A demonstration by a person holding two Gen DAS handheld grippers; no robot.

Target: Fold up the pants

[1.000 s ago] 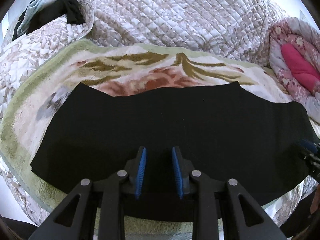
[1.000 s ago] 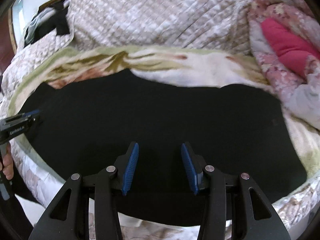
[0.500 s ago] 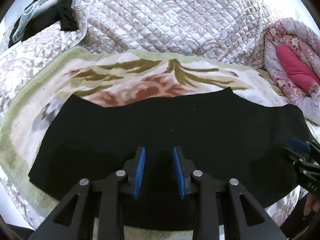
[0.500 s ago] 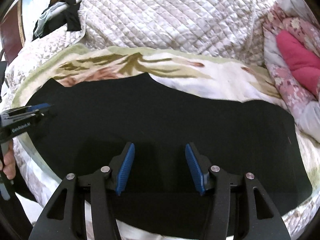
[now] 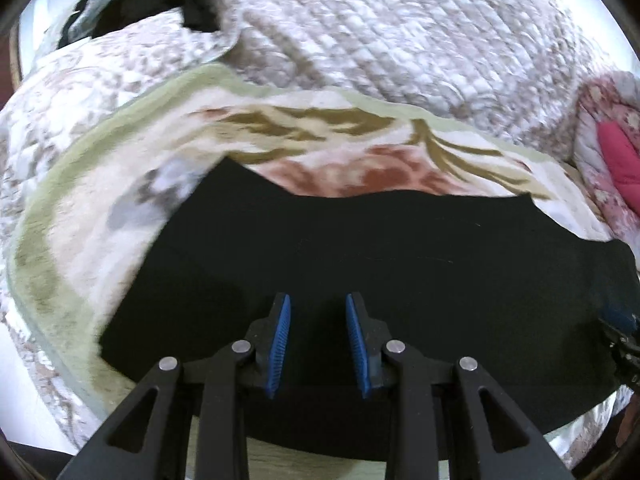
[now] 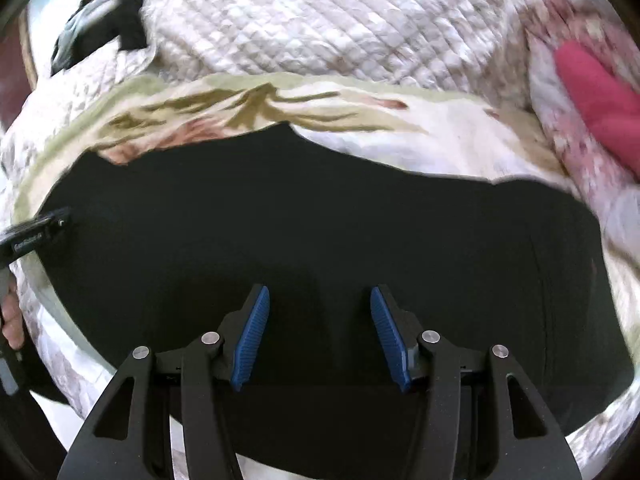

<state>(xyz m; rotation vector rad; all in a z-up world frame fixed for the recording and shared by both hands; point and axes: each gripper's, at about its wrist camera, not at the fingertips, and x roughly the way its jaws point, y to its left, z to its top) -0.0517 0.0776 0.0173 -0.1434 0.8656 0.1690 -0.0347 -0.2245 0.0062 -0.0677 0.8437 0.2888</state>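
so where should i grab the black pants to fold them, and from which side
Probably the short left end of the black pants, where the edge lies on the floral blanket. Come in from the left, low, with the left tool: the cloth lies flat, so only an edge offers a pinch.

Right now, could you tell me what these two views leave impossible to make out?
- Black pants, near edge: both views, hidden behind the gripper bodies.
- Dark clothes pile, far left: motion-blurred, items indistinct.
- Right gripper: left wrist view, cut off by the frame edge.
- Pink quilt: right wrist view, blurred.
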